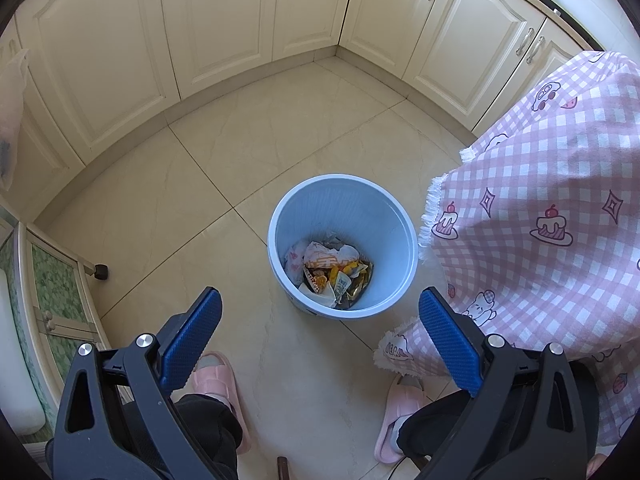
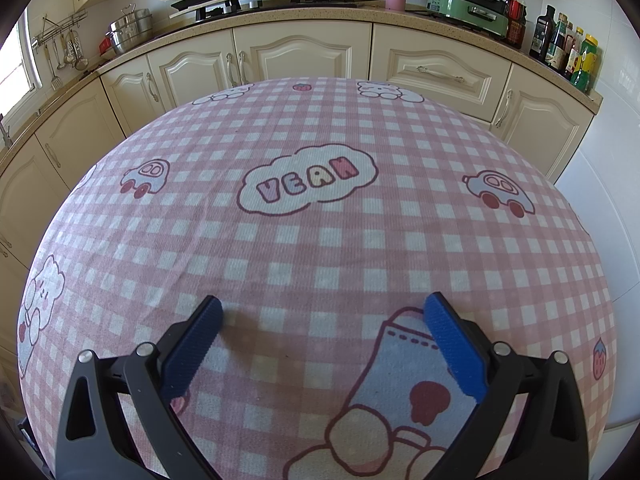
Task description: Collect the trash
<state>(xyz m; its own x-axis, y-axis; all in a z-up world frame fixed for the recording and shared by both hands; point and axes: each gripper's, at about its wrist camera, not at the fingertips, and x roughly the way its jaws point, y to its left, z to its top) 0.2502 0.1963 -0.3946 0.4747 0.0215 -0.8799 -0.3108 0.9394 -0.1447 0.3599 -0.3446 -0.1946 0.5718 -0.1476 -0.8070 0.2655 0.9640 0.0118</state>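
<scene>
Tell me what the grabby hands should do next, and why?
Probably swing the left gripper away from the blue trash bin. Its jaws are open and empty, wrappers already lie inside, and the right gripper is open over a bare pink checked tablecloth, so more trash must be found elsewhere.

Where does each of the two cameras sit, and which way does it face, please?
Left wrist: on the left hand-held gripper, open and empty, looking down at the blue trash bin holding wrappers on the tiled floor; the person's pink slippers and dark trouser legs show.
Right wrist: on the right hand-held gripper, open and empty, looking across the pink checked tablecloth toward the kitchen counter; no body part shows.
Shared: the tablecloth and the cream cabinets.
</scene>
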